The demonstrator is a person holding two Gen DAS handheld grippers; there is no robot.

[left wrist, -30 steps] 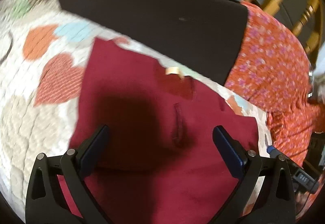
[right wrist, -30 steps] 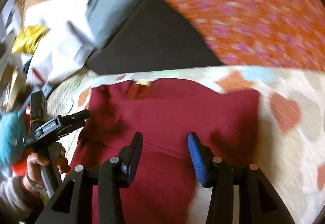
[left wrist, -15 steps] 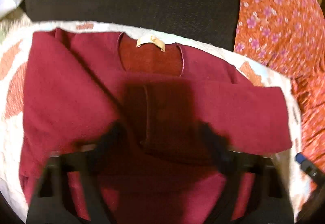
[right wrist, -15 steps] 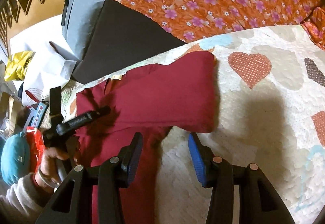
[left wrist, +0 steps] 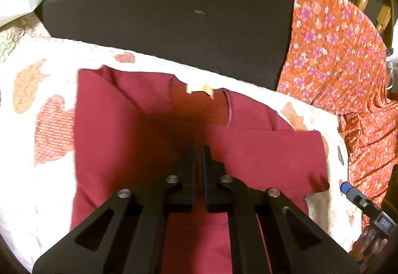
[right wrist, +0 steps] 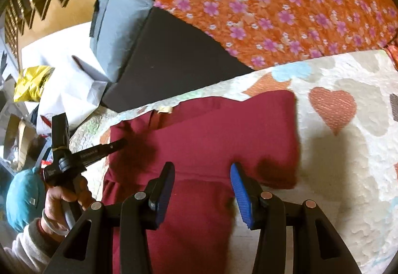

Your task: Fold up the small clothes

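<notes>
garment: maroon shirt (left wrist: 139,139) flat on heart quilt (left wrist: 49,129), straight ahead of and under both grippers; neck label (left wrist: 200,88) at far edge
fold state: one sleeve (right wrist: 248,129) laid across chest, ahead of right gripper
left gripper (left wrist: 197,157): jaws nearly together, over shirt middle; cloth between them or not, cannot tell
right gripper (right wrist: 201,174): wide open, holding nothing, hovering above shirt near sleeve's near edge
handling: likely light, limp knit, no stiffness, slides on quilt, droops if lifted from one point
grip spot: pinch hem or folded-edge corners, both layers, low to quilt
risk: single-layer pinch probably undoes fold
</notes>
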